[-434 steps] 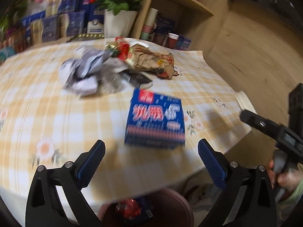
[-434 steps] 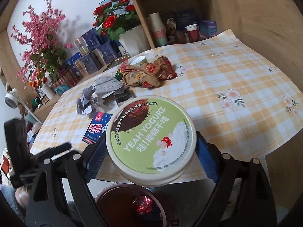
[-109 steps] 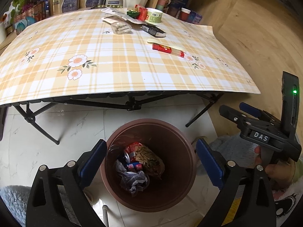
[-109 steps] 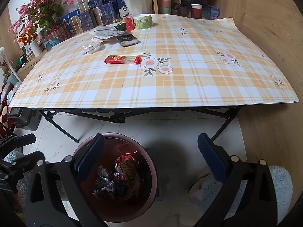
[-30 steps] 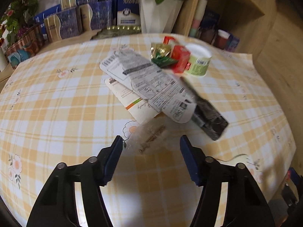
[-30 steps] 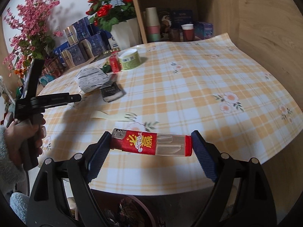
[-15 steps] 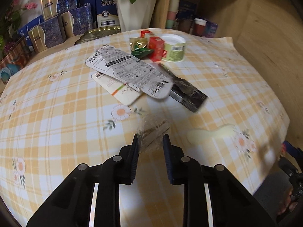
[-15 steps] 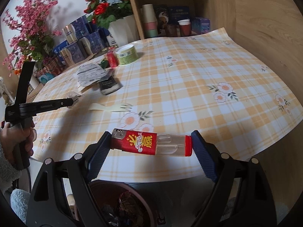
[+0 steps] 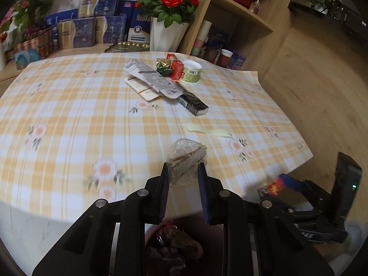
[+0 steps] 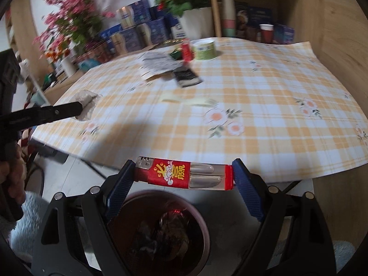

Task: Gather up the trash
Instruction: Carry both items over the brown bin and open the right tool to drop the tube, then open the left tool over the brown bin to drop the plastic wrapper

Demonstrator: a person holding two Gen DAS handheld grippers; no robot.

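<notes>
Two claws, each pinching trash: wrapper (image 9: 186, 161), lighter (image 10: 184, 175).

A crumpled clear plastic wrapper (image 9: 186, 161) is pinched between the closed fingers of the left gripper (image 9: 182, 179) above the near edge of the table. A red lighter (image 10: 184, 176) with gold lettering and a clear end lies crosswise, gripped end to end by the right gripper (image 10: 184, 179), directly above a brown trash bin (image 10: 158, 230) on the floor, already holding dark, crumpled rubbish. On the checked tablecloth, flattened printed cartons (image 9: 151, 82), a black packet (image 9: 192, 102), a pale fork (image 9: 208, 131), a red box (image 9: 176, 69) and a green-labelled cup (image 9: 191, 71) remain.
</notes>
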